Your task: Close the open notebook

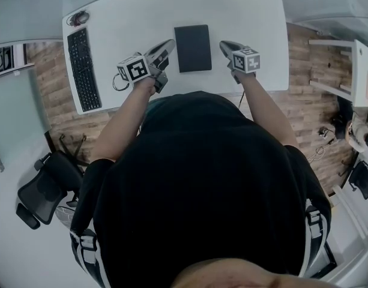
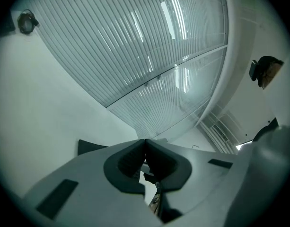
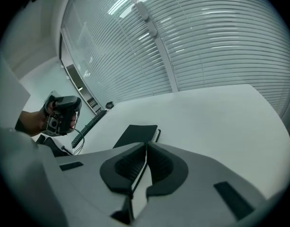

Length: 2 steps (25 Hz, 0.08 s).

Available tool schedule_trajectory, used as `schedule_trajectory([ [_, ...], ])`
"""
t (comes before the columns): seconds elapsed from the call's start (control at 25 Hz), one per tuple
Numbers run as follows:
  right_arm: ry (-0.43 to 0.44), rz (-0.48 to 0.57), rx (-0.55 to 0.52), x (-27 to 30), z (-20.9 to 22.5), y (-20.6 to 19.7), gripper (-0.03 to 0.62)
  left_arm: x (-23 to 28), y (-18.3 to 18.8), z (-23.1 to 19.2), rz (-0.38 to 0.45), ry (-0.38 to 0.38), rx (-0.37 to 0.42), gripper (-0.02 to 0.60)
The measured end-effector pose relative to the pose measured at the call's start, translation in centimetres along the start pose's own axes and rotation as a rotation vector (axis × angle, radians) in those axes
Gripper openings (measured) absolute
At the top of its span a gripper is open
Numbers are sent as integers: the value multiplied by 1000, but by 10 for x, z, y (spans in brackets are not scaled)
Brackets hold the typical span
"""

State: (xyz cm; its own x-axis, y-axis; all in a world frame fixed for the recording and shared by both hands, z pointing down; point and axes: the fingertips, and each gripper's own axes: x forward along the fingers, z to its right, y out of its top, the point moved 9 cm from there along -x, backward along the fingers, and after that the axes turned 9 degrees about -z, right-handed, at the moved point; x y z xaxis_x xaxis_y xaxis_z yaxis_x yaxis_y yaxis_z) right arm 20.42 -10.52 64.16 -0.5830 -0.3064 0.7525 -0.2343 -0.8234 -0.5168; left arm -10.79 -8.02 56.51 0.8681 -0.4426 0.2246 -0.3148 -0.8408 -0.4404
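A black notebook [image 1: 193,48] lies flat with its cover shut on the white desk [image 1: 256,17], between my two grippers. My left gripper [image 1: 170,44] hangs just left of it, jaws shut with nothing between them. My right gripper [image 1: 223,44] hangs just right of it, also shut and empty. In the right gripper view the notebook [image 3: 137,135] lies beyond the closed jaws [image 3: 145,145], and a hand holds the left gripper [image 3: 59,113] at the far left. The left gripper view shows its closed jaws [image 2: 145,143] against the desk and window blinds.
A black keyboard [image 1: 84,68] and a mouse [image 1: 78,18] lie at the desk's left end. An office chair [image 1: 45,188] stands on the floor to the left. White shelving [image 1: 346,71] is at the right. Slatted blinds [image 3: 206,41] close off the far side.
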Motion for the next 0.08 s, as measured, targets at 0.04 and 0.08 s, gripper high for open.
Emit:
schedule_trajectory([
  [0.04,0,10,1,-3,-3,1,41,-3,2,2,9,2,5,25],
  [0.08,-1,20,2,-6,-5,2,41,-7,4,4,19,5,11,25],
])
